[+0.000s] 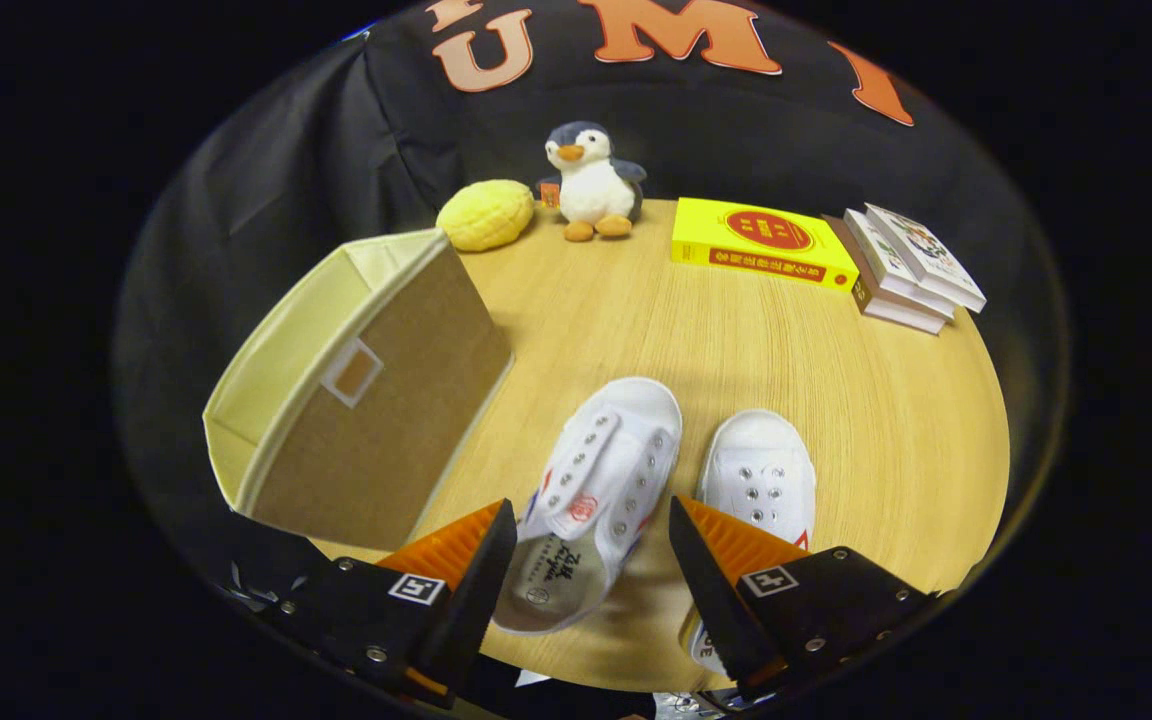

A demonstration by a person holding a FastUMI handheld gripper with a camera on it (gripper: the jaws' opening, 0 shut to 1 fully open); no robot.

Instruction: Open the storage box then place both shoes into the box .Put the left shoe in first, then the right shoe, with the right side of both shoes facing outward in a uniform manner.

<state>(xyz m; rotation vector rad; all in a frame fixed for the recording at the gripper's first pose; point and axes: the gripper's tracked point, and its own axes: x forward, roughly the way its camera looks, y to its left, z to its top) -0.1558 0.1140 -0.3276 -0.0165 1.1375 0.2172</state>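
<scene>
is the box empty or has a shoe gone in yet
Empty as far as visible: the box shows bare lining, and both shoes lie on the table by the open gripper.

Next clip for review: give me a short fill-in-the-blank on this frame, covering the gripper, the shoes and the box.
1. The gripper has its fingers ____, with one white shoe lying between them.
2. The second white shoe lies partly behind the ____ finger.
3. The storage box rests on the table with no ____ over its top.
4. The penguin toy stands between the yellow bun-shaped toy and the ____ book.

Missing words: open; right; lid; yellow
</scene>
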